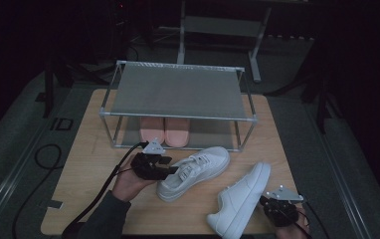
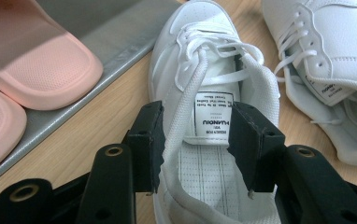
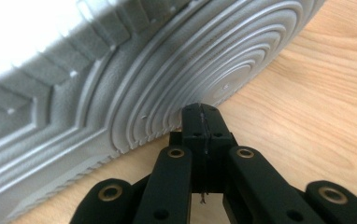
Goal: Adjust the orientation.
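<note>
Gripping the near white sneaker point(image 1: 194, 172) by its collar with the left gripper point(image 1: 164, 167): in the left gripper view, one jaw pressing the outside of the shoe's side wall and the other sitting inside the opening against the far wall, beside the tongue label point(image 2: 212, 115), with the jaws held at a middling width around the padded rim. Lying upright on the wooden table point(image 1: 88, 169), that sneaker, toe pointing toward the metal shoe rack point(image 1: 175, 92) and stopping just short of its front rail. Resting side by side on the rack's lower shelf, a pair of pink slippers point(image 1: 164, 130), just beyond the held shoe's toe. Tipping on its side at the right front part of the table, the second white sneaker point(image 1: 240, 199), grooved sole turned toward the right gripper point(image 1: 267, 203). Pressing fully together with nothing between them, the right gripper's jaws, tips touching or all but touching the ringed tread point(image 3: 176, 74) near the sole's edge, low over the table. Lying apart from each other, the two sneakers, a strip of bare wood showing between them.
</note>
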The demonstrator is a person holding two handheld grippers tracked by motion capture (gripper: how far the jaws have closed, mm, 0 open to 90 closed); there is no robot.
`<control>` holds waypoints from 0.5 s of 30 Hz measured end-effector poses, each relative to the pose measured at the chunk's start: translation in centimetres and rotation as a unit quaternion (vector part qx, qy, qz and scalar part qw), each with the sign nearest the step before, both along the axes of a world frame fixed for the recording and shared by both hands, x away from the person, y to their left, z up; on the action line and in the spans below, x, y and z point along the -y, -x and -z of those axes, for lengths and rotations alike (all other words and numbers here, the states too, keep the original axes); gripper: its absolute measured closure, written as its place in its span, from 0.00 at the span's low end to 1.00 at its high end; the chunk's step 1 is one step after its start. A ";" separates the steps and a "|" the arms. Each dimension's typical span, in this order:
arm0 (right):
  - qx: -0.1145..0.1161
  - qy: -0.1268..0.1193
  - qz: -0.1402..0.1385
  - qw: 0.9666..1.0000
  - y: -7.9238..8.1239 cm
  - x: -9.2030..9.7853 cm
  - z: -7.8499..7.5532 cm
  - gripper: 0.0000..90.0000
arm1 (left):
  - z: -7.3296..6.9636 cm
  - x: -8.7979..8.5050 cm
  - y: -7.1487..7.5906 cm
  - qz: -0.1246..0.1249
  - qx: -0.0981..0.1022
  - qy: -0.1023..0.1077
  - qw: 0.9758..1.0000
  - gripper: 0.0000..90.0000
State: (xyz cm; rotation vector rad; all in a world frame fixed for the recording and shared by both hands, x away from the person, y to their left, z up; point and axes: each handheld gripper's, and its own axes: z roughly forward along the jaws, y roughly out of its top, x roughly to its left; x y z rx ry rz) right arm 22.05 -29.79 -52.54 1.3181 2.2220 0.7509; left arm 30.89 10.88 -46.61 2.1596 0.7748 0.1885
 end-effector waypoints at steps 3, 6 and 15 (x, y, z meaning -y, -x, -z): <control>0.001 0.000 -0.009 1.000 -0.4 -0.6 0.0 1.00 | 0.0 0.0 0.0 -0.001 0.000 -0.001 1.000 0.61; 0.003 0.002 -0.010 1.000 -0.2 -0.8 -0.1 1.00 | 0.0 -0.1 0.0 0.001 0.001 0.000 1.000 0.61; -0.003 0.010 -0.052 0.999 1.8 -1.5 -0.3 1.00 | -0.1 -0.1 0.0 -0.001 -0.001 0.000 1.000 0.61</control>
